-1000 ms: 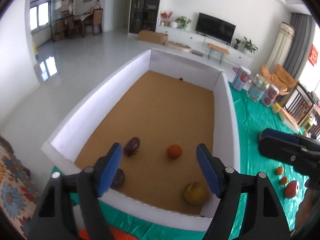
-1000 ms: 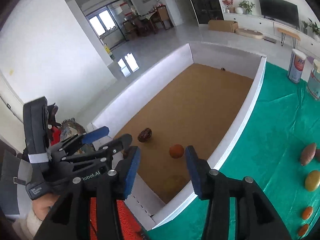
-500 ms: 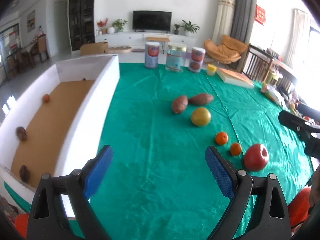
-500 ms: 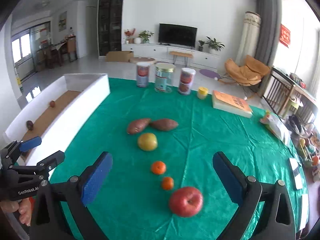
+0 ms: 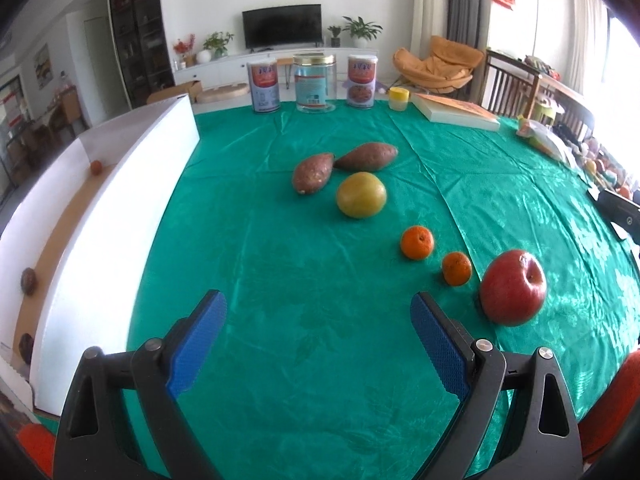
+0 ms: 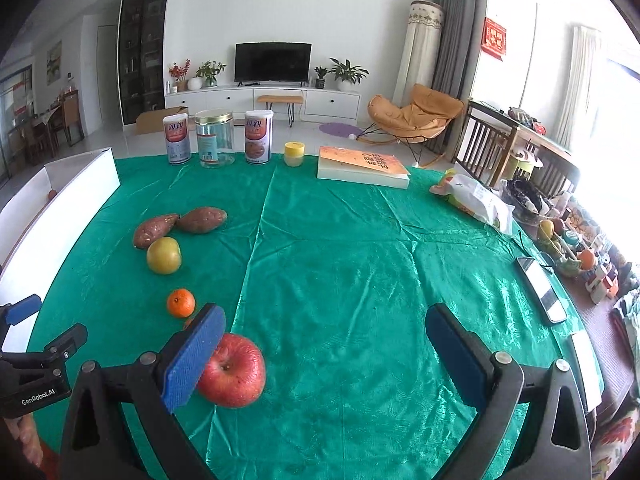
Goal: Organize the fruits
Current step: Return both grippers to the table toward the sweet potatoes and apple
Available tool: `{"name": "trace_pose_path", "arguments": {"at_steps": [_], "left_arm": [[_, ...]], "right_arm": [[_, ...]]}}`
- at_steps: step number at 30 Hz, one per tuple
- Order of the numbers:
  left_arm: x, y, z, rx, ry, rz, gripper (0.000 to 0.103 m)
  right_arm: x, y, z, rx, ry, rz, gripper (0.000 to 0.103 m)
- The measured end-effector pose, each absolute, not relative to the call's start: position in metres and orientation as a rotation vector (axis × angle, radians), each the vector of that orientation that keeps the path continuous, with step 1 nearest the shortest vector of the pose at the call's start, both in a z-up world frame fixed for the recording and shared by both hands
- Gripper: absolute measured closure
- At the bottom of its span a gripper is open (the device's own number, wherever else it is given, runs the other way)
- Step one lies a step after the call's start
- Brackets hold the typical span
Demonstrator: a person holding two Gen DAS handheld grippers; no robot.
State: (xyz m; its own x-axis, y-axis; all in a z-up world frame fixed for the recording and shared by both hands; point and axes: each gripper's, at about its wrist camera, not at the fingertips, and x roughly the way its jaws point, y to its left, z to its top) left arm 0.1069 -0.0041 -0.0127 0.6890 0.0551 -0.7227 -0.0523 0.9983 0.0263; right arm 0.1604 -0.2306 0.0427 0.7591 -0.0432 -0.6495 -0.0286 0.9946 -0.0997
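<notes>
1. Right gripper [image 6: 324,344]: blue-padded jaws spread wide, holding nothing. Left gripper [image 5: 318,336]: likewise apart and empty, over bare green tablecloth [image 5: 280,260].
2. Round red apple [image 6: 232,376]: lies on the cloth just beside the right gripper's left pad, outside the jaws.
3. Handling, judged: firm, fairly heavy, glossy skin (liable to slip); grip across its widest middle.
4. Appearance: red with pale speckling, stem dimple facing up.
5. Beyond: two small orange tangerines [image 5: 417,242], then a yellow-green round fruit [image 5: 361,195].
6. White-walled box with brown floor [image 5: 120,216] stands far left, well apart.
</notes>
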Motion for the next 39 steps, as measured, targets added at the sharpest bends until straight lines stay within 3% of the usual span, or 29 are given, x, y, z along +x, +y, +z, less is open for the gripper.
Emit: {"name": "trace_pose_path", "arguments": {"at_steps": [25, 39], "left_arm": [[0.098, 0.024, -0.019, -0.051, 0.818, 0.120, 0.009], [0.090, 0.047, -0.012, -0.127, 0.791, 0.134, 0.009]], "right_arm": [[0.114, -0.148, 0.157, -0.382, 0.427, -0.141, 0.003], [0.103, -0.122, 0.181, -0.394, 0.376, -0.109, 0.003]]}}
